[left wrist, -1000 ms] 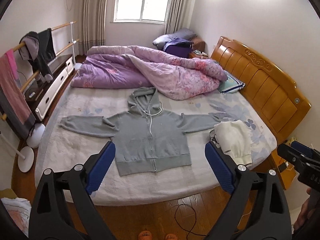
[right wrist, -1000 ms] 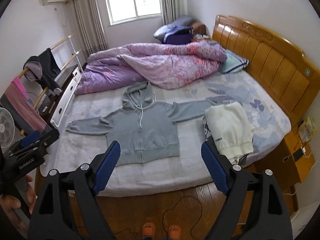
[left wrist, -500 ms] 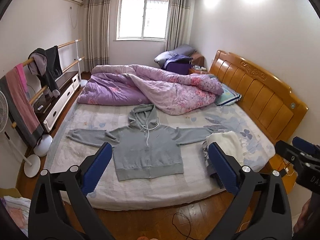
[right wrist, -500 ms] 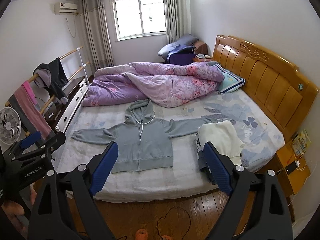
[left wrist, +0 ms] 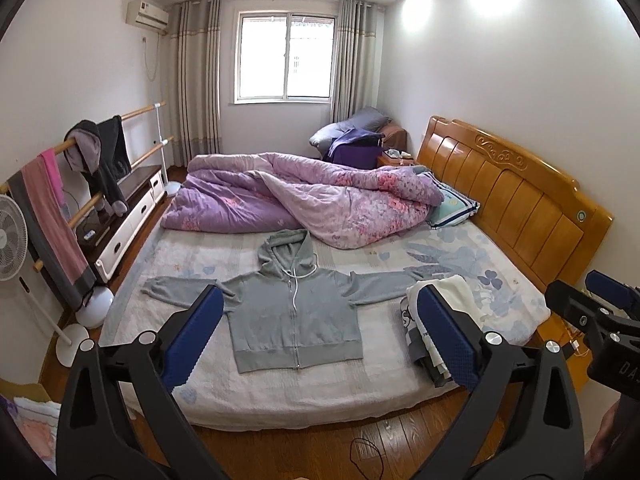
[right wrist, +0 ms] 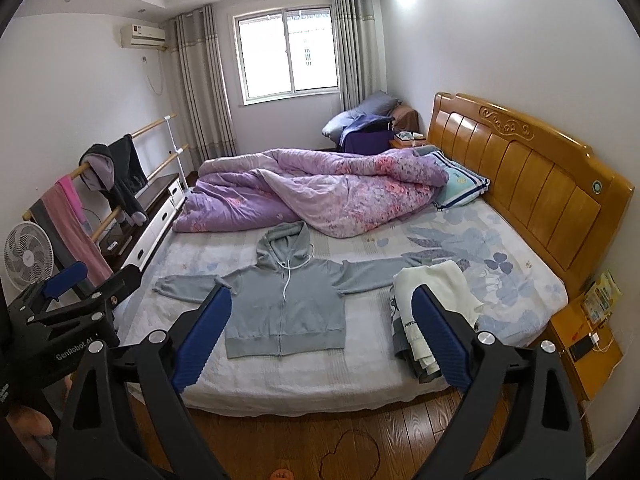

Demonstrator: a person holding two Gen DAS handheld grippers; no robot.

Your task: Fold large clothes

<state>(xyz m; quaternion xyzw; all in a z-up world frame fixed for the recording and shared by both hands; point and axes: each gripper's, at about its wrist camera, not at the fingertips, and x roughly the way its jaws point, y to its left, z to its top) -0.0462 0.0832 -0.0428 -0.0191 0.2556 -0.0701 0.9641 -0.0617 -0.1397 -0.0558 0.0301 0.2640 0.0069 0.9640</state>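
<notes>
A grey zip hoodie [left wrist: 294, 312] lies flat and face up on the bed [left wrist: 280, 396], sleeves spread to both sides, hood toward the quilt. It also shows in the right wrist view [right wrist: 286, 312]. My left gripper [left wrist: 316, 340] is open and empty, held well back from the bed's near edge. My right gripper [right wrist: 320, 332] is open and empty too, at a similar distance. Each gripper shows at the edge of the other's view.
A stack of folded clothes with a white top [left wrist: 444, 320] sits right of the hoodie. A purple quilt [left wrist: 304, 204] is bunched at the far side. A wooden headboard [left wrist: 520, 204] stands right, a clothes rack [left wrist: 80, 184] and fan [right wrist: 28, 256] left, wood floor below.
Both grippers have drawn back and tilted up from the bed, so the hoodie looks smaller and more of the room shows. The hoodie and the stack have not moved.
</notes>
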